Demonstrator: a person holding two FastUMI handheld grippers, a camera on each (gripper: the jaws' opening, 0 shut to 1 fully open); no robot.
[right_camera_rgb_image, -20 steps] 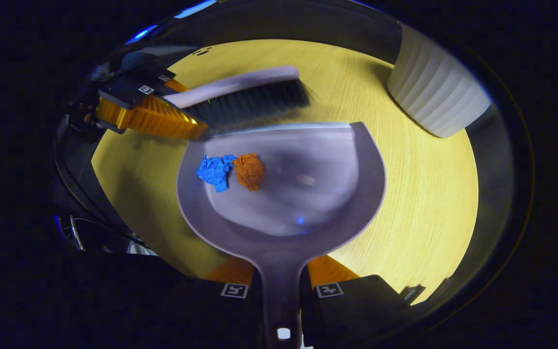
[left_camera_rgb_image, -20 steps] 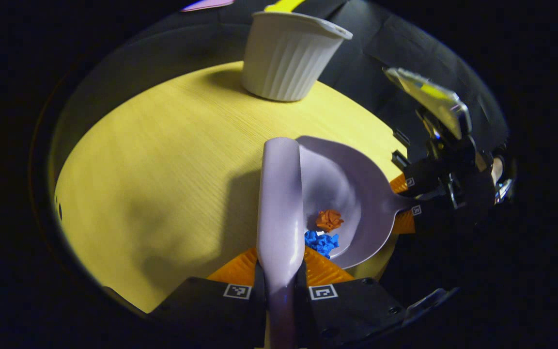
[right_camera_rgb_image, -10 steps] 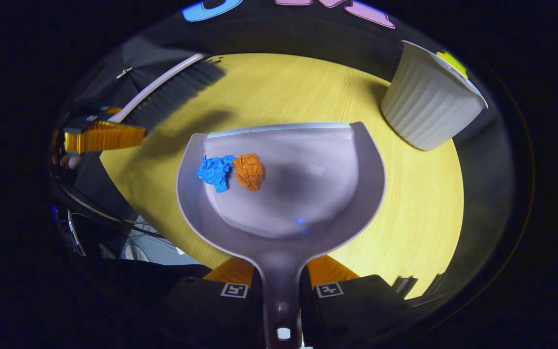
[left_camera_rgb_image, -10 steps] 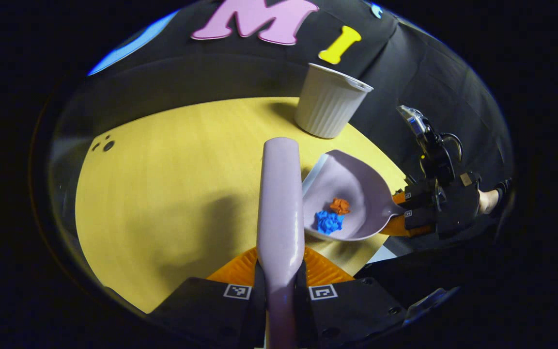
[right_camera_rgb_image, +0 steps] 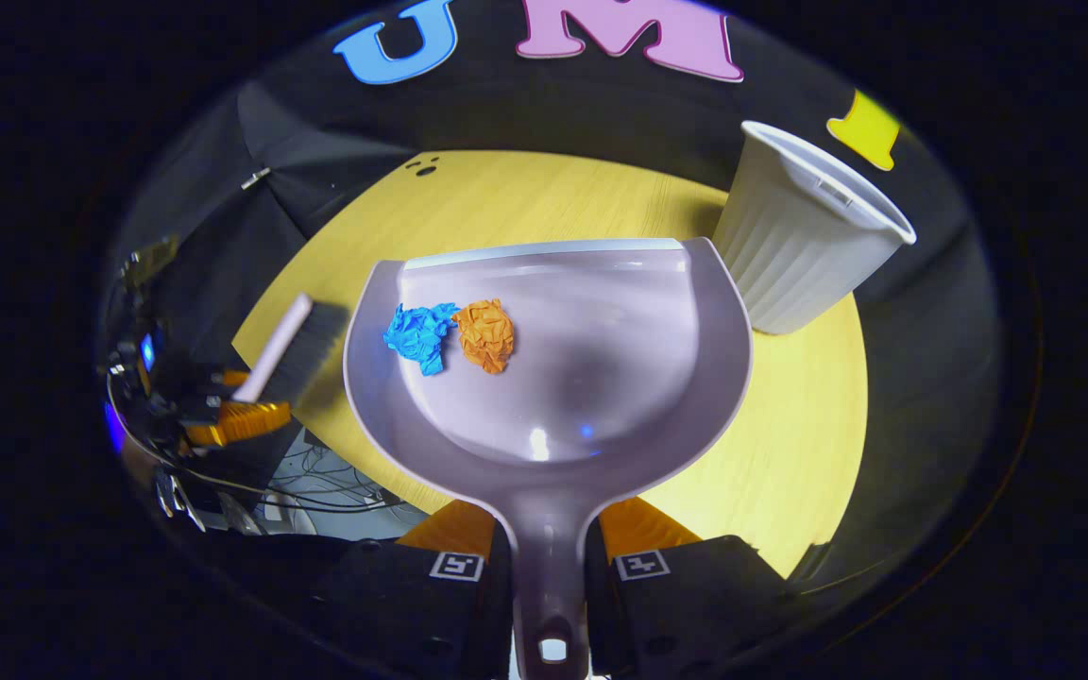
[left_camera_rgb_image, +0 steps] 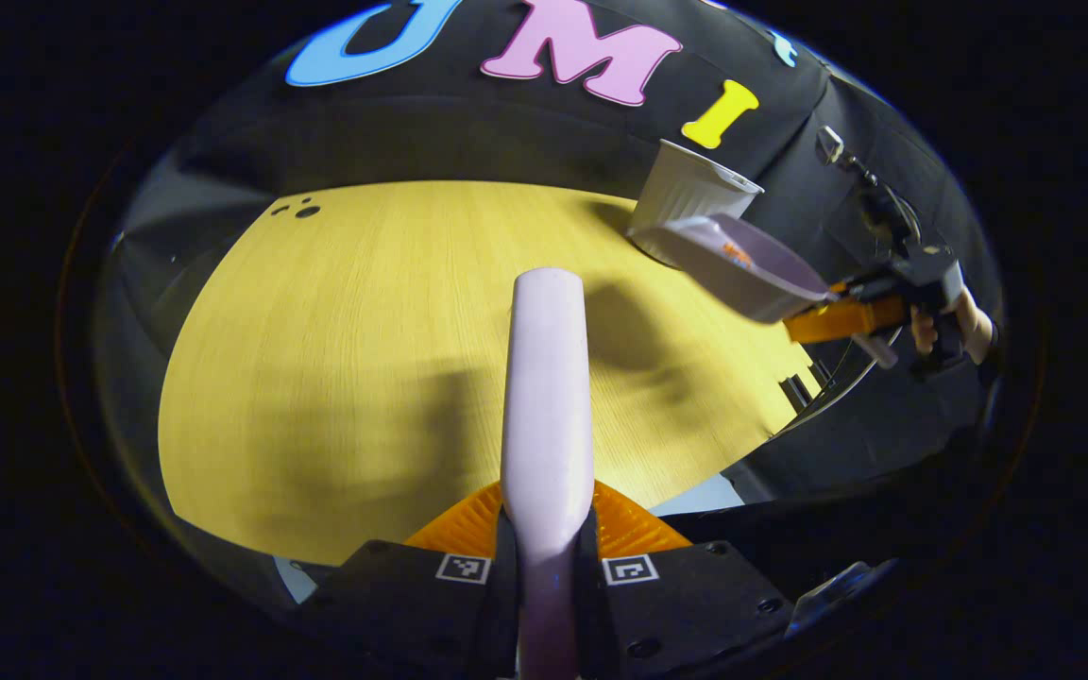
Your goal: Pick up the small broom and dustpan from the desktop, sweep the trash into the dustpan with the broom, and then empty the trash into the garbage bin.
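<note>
Pinching the dustpan (right_camera_rgb_image: 553,378) handle, my right gripper (right_camera_rgb_image: 549,567) carries both paper wads just left of the garbage bin (right_camera_rgb_image: 804,236); my left gripper (left_camera_rgb_image: 544,567) clamps the broom (left_camera_rgb_image: 549,397).

Two paper wads (right_camera_rgb_image: 454,335) lie in the dustpan (right_camera_rgb_image: 601,378), bin (right_camera_rgb_image: 804,246) just beyond.

The dustpan (right_camera_rgb_image: 591,378) is smooth, glossy lilac plastic. The blue wad (right_camera_rgb_image: 419,333) and orange wad (right_camera_rgb_image: 486,333) look like crumpled paper. The surface (left_camera_rgb_image: 365,331) shows matt wood grain; the bin (right_camera_rgb_image: 804,246) is ribbed white plastic.
</note>
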